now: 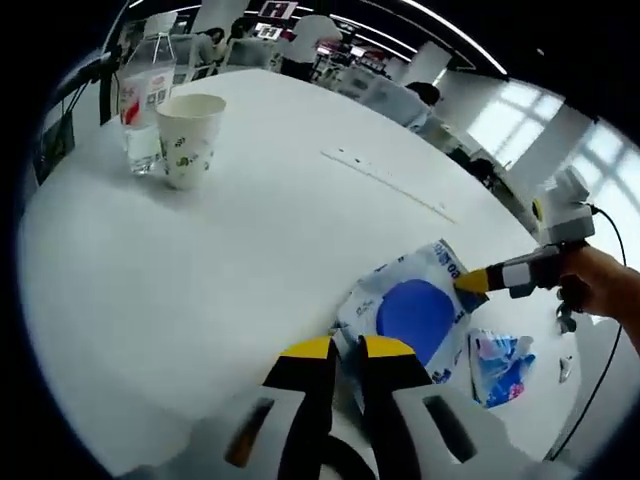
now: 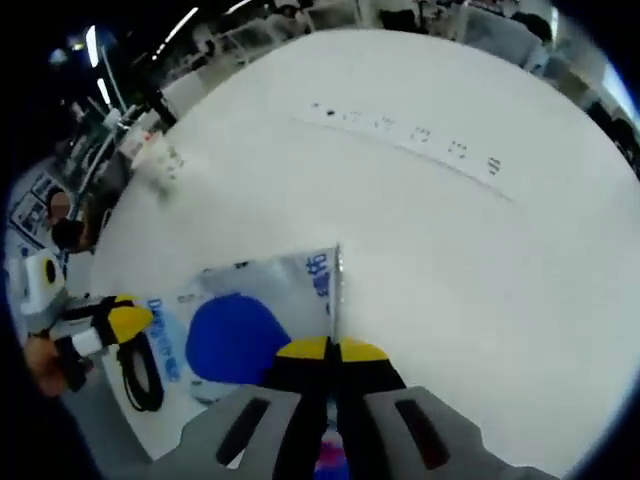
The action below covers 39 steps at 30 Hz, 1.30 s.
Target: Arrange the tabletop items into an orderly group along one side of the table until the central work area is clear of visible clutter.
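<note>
The wet-wipe pack [image 1: 415, 315] lay flat near one edge of the white table [image 1: 250, 240], a pale blue packet with a dark blue oval patch; we judged it not yet moved to any group; a smaller blue packet [image 1: 500, 365] lay just beside it. Our left gripper [image 1: 337, 352] pinched one edge of the pack, jaws nearly together; our right gripper [image 2: 328, 352] was clamped on the opposite edge [image 2: 300, 300], tips touching. Well apart, a paper cup [image 1: 190, 135] and a water bottle [image 1: 145, 100] stood together at the far side; we judged those already grouped, the packets left to do.
</note>
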Available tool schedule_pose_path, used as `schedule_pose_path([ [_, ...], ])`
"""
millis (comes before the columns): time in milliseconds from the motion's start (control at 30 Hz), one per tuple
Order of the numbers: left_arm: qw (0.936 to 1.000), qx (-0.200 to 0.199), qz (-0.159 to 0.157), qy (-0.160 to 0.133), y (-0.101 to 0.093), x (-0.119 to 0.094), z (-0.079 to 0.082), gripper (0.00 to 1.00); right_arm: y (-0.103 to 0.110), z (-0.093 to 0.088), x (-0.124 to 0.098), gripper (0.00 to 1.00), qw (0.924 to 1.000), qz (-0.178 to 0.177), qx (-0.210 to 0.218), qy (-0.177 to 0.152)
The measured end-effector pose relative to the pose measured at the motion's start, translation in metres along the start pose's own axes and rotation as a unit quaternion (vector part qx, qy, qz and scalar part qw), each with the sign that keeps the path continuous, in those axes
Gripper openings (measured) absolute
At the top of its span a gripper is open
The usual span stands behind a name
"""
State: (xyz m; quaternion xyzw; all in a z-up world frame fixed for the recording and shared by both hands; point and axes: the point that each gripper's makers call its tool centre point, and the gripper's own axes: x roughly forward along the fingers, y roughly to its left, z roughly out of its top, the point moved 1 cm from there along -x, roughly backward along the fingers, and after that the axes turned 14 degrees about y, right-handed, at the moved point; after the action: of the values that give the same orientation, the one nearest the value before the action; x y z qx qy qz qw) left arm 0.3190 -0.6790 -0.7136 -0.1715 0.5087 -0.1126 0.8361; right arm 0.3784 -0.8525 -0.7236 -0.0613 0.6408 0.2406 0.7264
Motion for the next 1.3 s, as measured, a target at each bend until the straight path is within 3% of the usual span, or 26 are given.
schedule_pose_path([
  [300,0.9986,0.044,0.028,-0.006,0.006,0.002,-0.001,0.15,0.004,-0.009,0.003,0.0,0.9984,-0.006,0.042,-0.036],
  [400,0.9987,0.039,0.031,0.0,0.011,0.004,-0.006,0.19,0.005,-0.008,0.003,0.0,0.9976,-0.004,0.046,-0.051],
  [700,0.9988,0.031,0.036,0.007,0.013,0.003,-0.013,0.29,0.005,-0.007,0.011,0.12,0.9976,-0.021,0.008,-0.065],
  [867,0.9982,0.026,0.048,0.024,0.015,0.003,-0.022,0.29,0.007,-0.003,0.01,0.15,0.9975,-0.018,0.003,-0.068],
  [1000,0.998,0.03,0.05,0.022,0.015,0.003,-0.024,0.22,0.008,0.002,0.01,0.14,0.9975,-0.02,-0.001,-0.067],
  [1300,0.997,0.049,0.058,0.015,0.012,0.002,-0.023,0.15,0.007,0.003,0.007,0.02,0.9974,-0.027,0.01,-0.065],
])
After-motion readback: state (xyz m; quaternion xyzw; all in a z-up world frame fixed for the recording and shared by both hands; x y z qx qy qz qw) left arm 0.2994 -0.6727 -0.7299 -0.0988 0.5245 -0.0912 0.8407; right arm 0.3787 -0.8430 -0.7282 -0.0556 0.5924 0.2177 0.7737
